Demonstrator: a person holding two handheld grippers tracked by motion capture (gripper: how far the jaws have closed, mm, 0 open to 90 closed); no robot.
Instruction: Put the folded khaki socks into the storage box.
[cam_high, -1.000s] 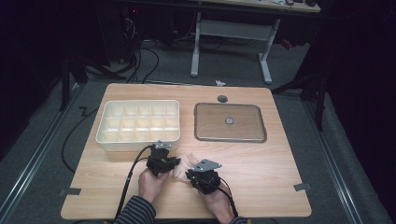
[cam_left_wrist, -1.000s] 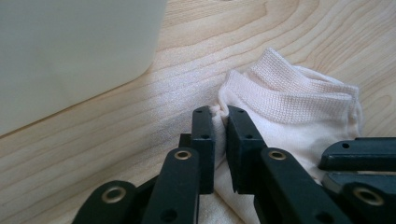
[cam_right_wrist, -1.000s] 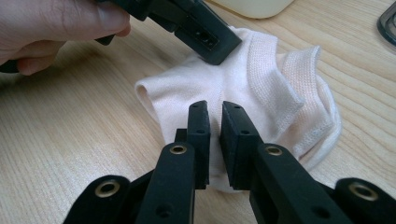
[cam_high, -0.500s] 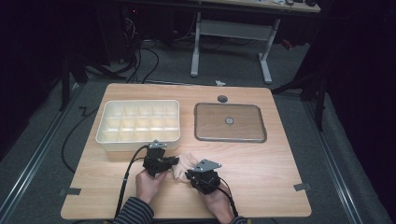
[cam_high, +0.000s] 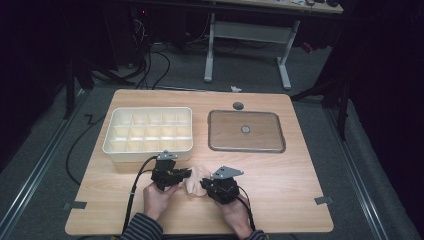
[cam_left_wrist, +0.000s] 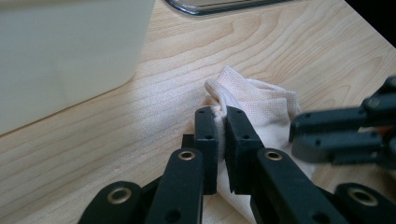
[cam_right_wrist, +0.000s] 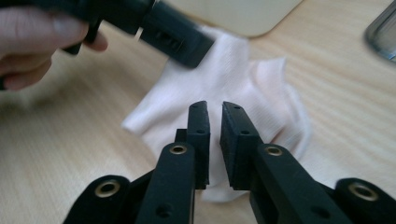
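A pale, cream-white cloth (cam_high: 196, 179) lies crumpled on the wooden table (cam_high: 300, 175) near the middle of its near edge, just in front of the near right corner of the white compartment tray (cam_high: 148, 131). The left gripper (cam_high: 184, 173) comes at it from the left; in the left gripper view its jaws are drawn nearly together with a fold of the cloth (cam_left_wrist: 252, 100) pinched between them, the ribbed hem bunching up just past the tips. The right gripper (cam_high: 205, 184) sits at the cloth's right side — in the right gripper view its jaws stand a narrow gap apart above the cloth (cam_right_wrist: 233, 84), and whether they have any fabric between them I cannot tell. The left hand (cam_high: 157, 197) and the right hand (cam_high: 235, 215) rest on the table by the near edge, a striped sleeve (cam_high: 140, 231) showing at the left wrist. Toward the far right of the table lies a flat metal-rimmed lid (cam_high: 246, 131) with a small knob at its centre, well apart from the cloth, and a small dark disc (cam_high: 238, 105) sits near the far edge.
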